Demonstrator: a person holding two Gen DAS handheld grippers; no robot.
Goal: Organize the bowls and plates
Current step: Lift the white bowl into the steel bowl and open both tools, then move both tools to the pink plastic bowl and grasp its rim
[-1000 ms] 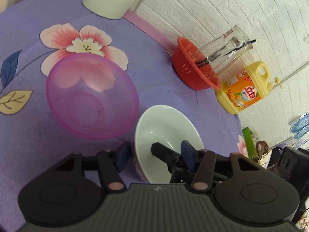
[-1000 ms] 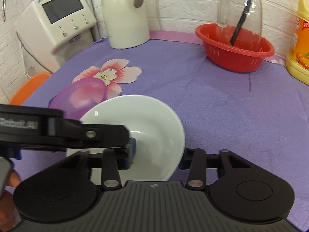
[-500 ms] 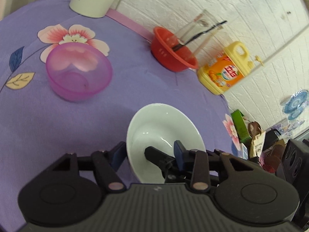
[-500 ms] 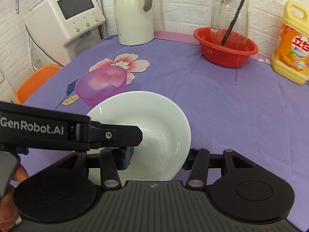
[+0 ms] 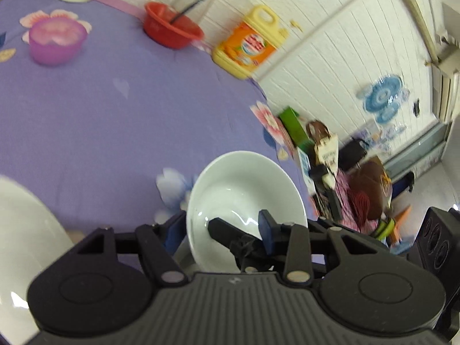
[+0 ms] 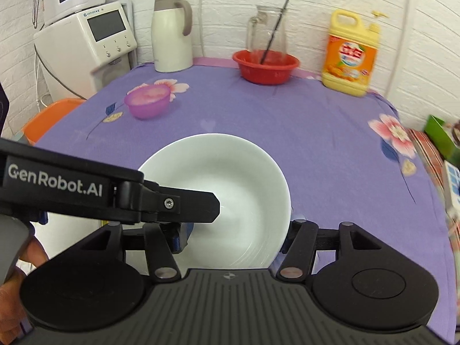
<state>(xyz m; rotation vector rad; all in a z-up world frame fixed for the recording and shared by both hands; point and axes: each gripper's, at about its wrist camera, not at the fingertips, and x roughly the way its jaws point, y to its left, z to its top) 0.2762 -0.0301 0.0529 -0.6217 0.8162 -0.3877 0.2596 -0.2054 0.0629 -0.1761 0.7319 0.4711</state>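
A white bowl [image 6: 227, 189] is held above the purple tablecloth [image 6: 302, 126] between both grippers. My right gripper [image 6: 234, 235] has its fingers on either side of the bowl's near rim. My left gripper [image 5: 218, 227] grips the same white bowl [image 5: 244, 189] from its left side, one finger inside and one outside the rim; its arm [image 6: 109, 195] crosses the right wrist view. A translucent purple bowl [image 6: 148, 100] stands far off at the back left, also in the left wrist view [image 5: 56, 41]. A white curved dish [image 5: 26, 235] shows at the left wrist view's left edge.
At the back stand a white kettle [image 6: 172, 34], a red basket [image 6: 266, 66] with a glass jug [image 6: 267, 34], and a yellow detergent bottle [image 6: 349, 54]. A water dispenser [image 6: 86, 40] and an orange stool [image 6: 43, 118] are left. The table's right edge [image 6: 425, 155] has boxes beyond.
Both grippers have carried the white bowl back and up, away from the purple bowl, which now looks much smaller and farther off. The left wrist view has swung right.
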